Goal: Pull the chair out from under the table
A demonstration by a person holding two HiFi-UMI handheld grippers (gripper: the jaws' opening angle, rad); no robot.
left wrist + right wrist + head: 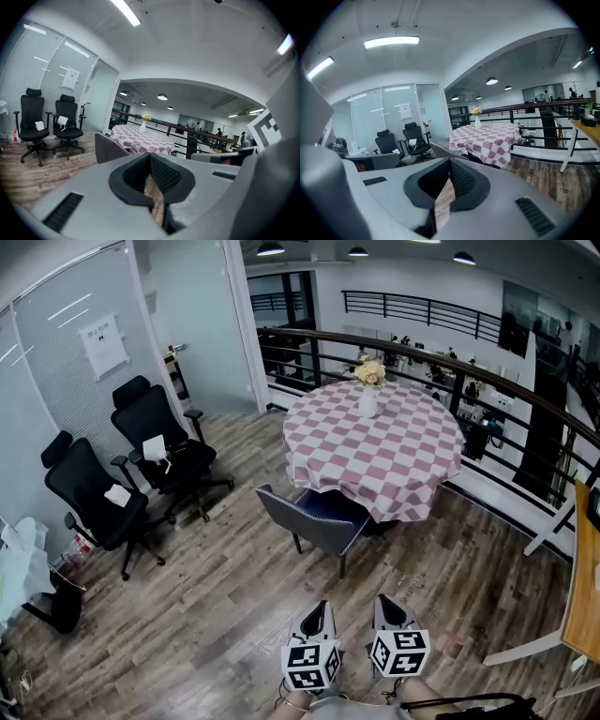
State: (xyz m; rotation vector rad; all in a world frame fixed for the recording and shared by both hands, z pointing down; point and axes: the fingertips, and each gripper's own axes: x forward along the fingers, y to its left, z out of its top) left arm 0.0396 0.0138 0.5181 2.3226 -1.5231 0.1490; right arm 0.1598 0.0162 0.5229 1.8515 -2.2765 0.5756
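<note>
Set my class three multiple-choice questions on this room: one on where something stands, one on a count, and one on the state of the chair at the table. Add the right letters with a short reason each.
1. Where does the white vase of flowers stand?
A. on the round checked table
B. on the floor
C. on a shelf

2. How many black office chairs stand by the glass wall?
A. one
B. two
C. four

3. How is the grey chair placed?
A. tipped on its side
B. upright, seat partly under the table
C. upright, well clear of the table

Answers:
1 A: the vase sits on the checked cloth near the table's far edge.
2 B: two stand side by side at the left.
3 B: its seat front runs under the hanging cloth.
</note>
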